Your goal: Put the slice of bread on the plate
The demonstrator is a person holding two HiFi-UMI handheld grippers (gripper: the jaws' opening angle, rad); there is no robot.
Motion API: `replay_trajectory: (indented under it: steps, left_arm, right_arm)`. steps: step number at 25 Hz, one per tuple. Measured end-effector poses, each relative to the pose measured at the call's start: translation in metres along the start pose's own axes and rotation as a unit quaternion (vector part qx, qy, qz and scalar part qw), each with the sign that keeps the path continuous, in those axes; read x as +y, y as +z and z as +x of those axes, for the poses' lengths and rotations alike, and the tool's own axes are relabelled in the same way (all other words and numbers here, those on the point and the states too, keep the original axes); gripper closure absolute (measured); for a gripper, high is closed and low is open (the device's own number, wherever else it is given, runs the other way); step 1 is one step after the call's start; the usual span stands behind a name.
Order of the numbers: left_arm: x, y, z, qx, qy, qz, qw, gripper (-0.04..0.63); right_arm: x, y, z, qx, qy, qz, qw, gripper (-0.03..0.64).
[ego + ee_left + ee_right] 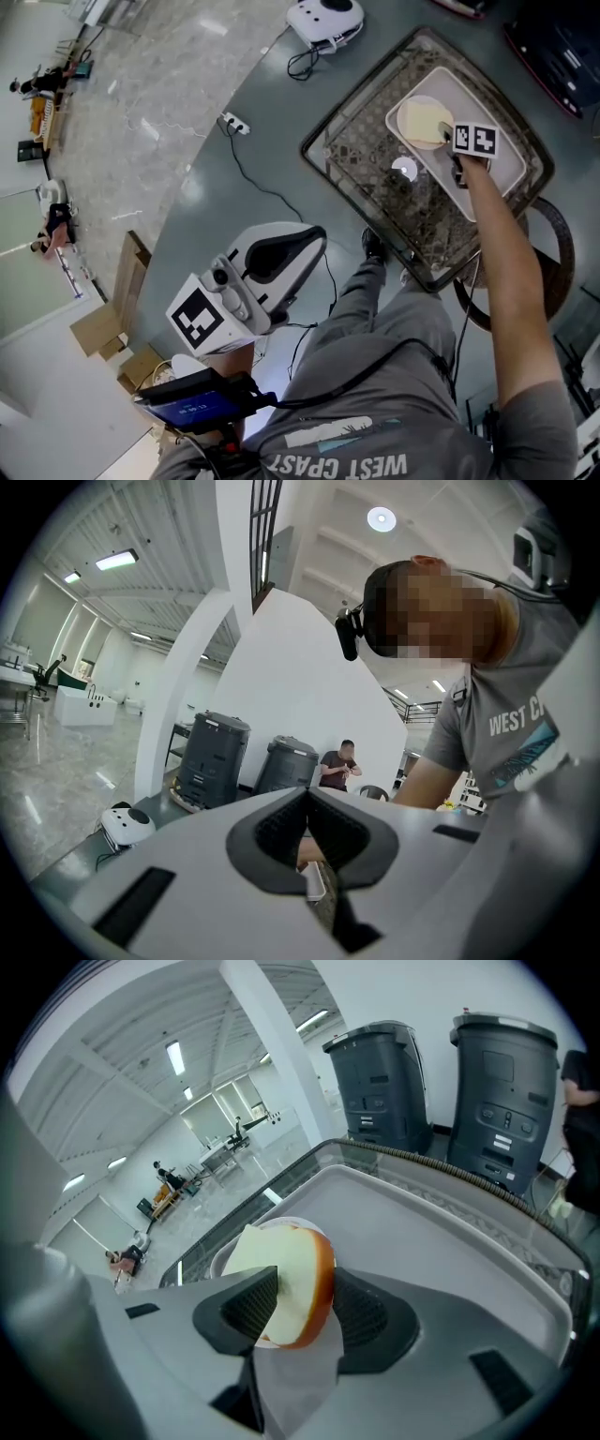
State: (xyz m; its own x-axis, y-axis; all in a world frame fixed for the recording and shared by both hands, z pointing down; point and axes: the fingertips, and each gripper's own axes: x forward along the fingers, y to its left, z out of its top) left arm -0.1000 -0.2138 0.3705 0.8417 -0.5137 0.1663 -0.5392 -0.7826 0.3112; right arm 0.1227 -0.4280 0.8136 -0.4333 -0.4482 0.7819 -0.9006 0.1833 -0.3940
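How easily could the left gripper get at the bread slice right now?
Probably not: the left gripper sits back near the person's leg, off the tray, and the right gripper straddles the bread slice.

The right arm (506, 272) stretches out straight, its right gripper (442, 133) tipped steeply down. Its jaws are apart, the slice of bread (291, 1279) between them and one pad clear of it. The left gripper (312, 242) sits close to the body, near level, with its jaws together and empty.
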Motion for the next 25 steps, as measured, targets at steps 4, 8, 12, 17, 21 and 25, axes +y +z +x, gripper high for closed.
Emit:
replay_trajectory:
  steps: [4,8,12,17,21,25]
  left_arm:
    - [-0.005,0.003,0.007,-0.001,-0.009,0.001,1.0,0.587]
    - [-0.013,0.014,0.001,-0.003,-0.006,-0.004,1.0,0.586]
    - [-0.011,0.01,0.001,-0.008,-0.006,-0.001,0.9999,0.586]
    - [-0.011,0.016,0.007,-0.023,-0.017,0.005,0.9996,0.586]
    - [-0.019,0.028,0.008,-0.039,-0.032,0.008,0.9987,0.587]
    - [-0.03,0.039,0.012,-0.05,-0.048,0.018,0.9974,0.586]
  right_arm:
    - [-0.015,0.001,-0.006,0.017,-0.038,-0.063,0.997,0.439]
    - [-0.001,0.003,-0.016,0.023,-0.046,-0.101,0.994,0.43]
    - [0.004,0.014,-0.027,-0.008,-0.055,-0.109,0.992,0.43]
    - [0.023,0.035,-0.063,-0.068,-0.032,-0.098,0.992,0.431]
    - [0.059,0.066,-0.124,-0.15,0.02,-0.072,0.986,0.434]
    - [0.109,0.095,-0.21,-0.248,0.087,-0.073,0.962,0.591]
